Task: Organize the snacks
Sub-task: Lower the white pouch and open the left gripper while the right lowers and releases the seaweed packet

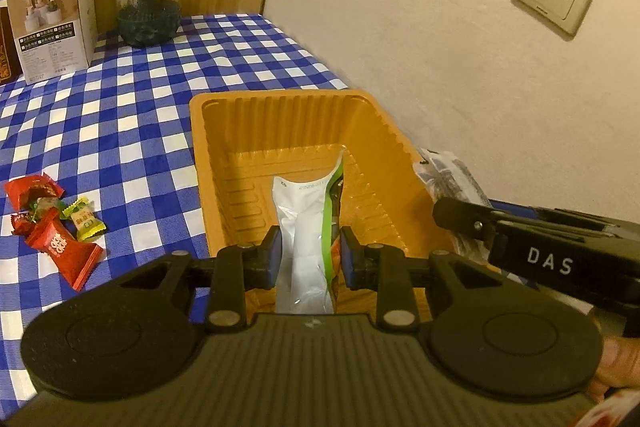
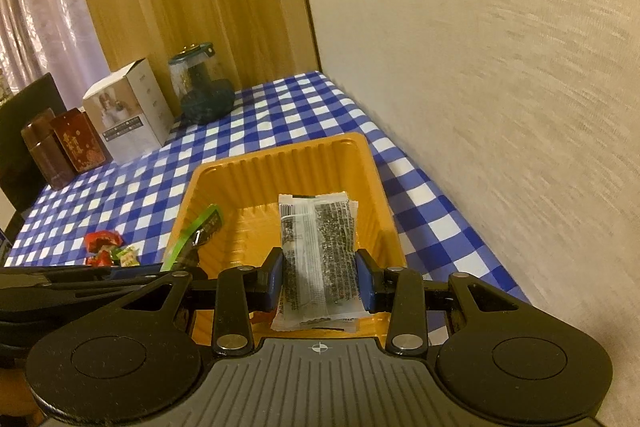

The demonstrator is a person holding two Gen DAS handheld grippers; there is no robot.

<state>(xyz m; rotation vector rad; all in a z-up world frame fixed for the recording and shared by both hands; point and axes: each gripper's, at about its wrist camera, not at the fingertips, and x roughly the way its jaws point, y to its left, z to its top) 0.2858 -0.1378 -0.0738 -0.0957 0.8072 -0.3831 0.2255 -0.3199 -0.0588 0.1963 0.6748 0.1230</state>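
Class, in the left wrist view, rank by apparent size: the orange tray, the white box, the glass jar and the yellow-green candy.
1. orange tray
2. white box and glass jar: alike, not ranked
3. yellow-green candy
The tray sits nearer the camera, which enlarges it.

White carton (image 1: pixel 54 21), glass jar (image 1: pixel 149 3), checked tablecloth (image 1: pixel 132 99), wall sockets (image 1: pixel 556 1), brown tins (image 2: pixel 60 147).

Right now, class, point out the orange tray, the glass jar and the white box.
Orange tray (image 1: pixel 280 97): left wrist view, far rim.
Glass jar (image 1: pixel 149 5): left wrist view, middle of body.
White box (image 2: pixel 120 119): right wrist view, front face.
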